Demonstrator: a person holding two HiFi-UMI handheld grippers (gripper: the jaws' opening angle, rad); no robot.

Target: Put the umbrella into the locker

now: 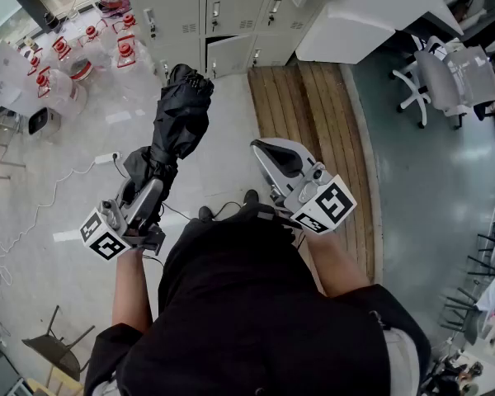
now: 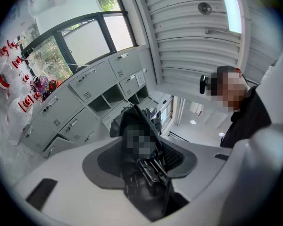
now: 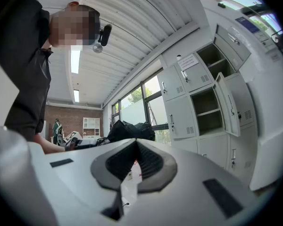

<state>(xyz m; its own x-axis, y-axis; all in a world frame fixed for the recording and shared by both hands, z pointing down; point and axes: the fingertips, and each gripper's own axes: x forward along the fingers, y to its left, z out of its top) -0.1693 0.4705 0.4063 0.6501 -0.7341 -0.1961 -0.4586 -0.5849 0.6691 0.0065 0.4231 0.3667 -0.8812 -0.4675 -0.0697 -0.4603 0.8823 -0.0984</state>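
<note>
Umbrella point(image 1: 180, 122), folded and black, clamped between the jaws of left gripper point(image 1: 148, 184), near end gripped, far end aimed at lockers point(image 1: 231, 11). Carried tilted a little upward, probably to clear the floor point(image 1: 223, 139) and line up with an open compartment point(image 3: 208, 112). Well apart from the lockers, not yet inside. Right gripper point(image 1: 262, 148) closed on nothing, level at right, likely kept free for a door point(image 3: 226, 105).
</note>
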